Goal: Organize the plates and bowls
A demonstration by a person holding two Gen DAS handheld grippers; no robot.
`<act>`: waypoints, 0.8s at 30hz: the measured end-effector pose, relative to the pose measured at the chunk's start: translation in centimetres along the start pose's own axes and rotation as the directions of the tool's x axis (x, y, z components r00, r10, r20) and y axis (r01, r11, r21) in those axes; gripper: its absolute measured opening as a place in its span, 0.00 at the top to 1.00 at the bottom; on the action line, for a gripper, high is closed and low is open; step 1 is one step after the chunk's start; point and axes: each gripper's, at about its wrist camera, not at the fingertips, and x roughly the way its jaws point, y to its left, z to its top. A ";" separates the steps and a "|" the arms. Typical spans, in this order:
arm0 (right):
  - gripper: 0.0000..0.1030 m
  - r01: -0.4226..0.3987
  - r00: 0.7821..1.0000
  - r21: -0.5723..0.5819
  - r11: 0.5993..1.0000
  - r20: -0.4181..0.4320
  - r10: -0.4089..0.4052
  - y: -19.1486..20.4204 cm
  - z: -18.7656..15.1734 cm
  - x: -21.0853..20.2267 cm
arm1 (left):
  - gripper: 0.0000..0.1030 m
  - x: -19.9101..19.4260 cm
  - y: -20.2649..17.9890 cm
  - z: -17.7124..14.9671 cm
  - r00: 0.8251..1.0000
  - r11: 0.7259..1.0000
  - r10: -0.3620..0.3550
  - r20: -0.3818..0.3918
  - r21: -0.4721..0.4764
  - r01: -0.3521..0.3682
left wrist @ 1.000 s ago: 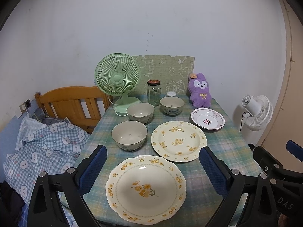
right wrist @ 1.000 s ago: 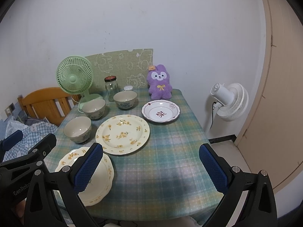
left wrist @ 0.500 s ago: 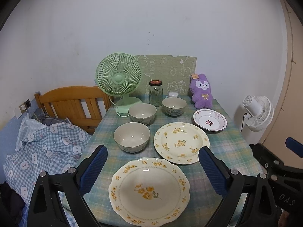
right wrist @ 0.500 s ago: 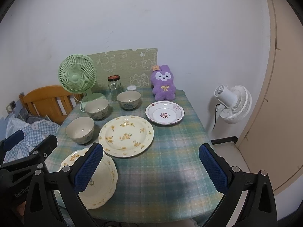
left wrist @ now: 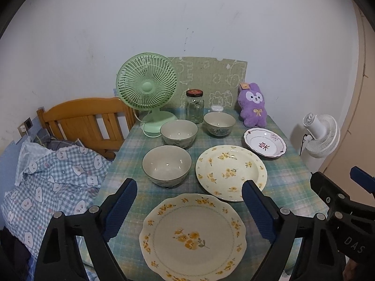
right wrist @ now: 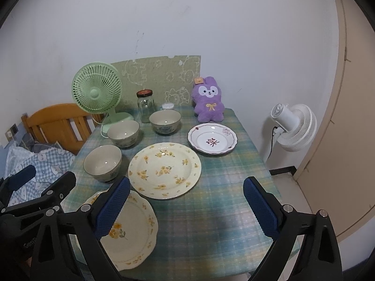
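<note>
1. Over the near table edge, left wrist view: left gripper [left wrist: 188,207] jaws spread wide but closing; nothing held or touched, pads clear of everything.
2. Below and between its pads lies the scalloped plate [left wrist: 192,235] on the checked tablecloth [left wrist: 290,175].
3. Beyond the pads: round flowered plate [left wrist: 230,172] ahead right, small white plate [left wrist: 264,142] further right. Count: three plates.
4. Ahead left: near bowl [left wrist: 166,165], then middle bowl [left wrist: 178,133], then far bowl [left wrist: 219,124]. Count: three bowls, all upright, none stacked.
5. Far end: one green fan [left wrist: 147,86], one jar [left wrist: 194,106], one purple plush [left wrist: 253,107].
6. Right wrist view: right gripper [right wrist: 186,207] spread wide, empty, over bare tablecloth [right wrist: 211,210].
7. Its left pad overlaps the scalloped plate [right wrist: 133,229] in view; contact cannot be told. Round flowered plate [right wrist: 164,169] just ahead; small white plate [right wrist: 212,138] beyond.
8. Same three bowls ahead left: [right wrist: 103,162], [right wrist: 123,133], [right wrist: 165,121]. Left gripper [right wrist: 44,182] at far left.
</note>
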 end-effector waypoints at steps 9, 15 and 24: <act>0.04 -0.009 1.000 0.005 1.000 -0.015 0.009 1.7 -0.8 1.7 | 0.12 1.8 1.5 -0.4 1.000 1.000 0.003 -0.028 0.002 -0.003; 0.07 -0.009 0.999 0.010 1.000 -0.042 0.009 2.7 -1.6 3.5 | 0.19 3.7 2.2 -1.5 0.999 1.000 -0.005 -0.054 0.028 0.006; 0.13 -0.022 0.996 -0.022 1.000 -0.088 0.020 4.7 -3.3 6.8 | 0.25 6.8 3.3 -3.6 0.993 1.000 -0.006 -0.118 0.024 0.009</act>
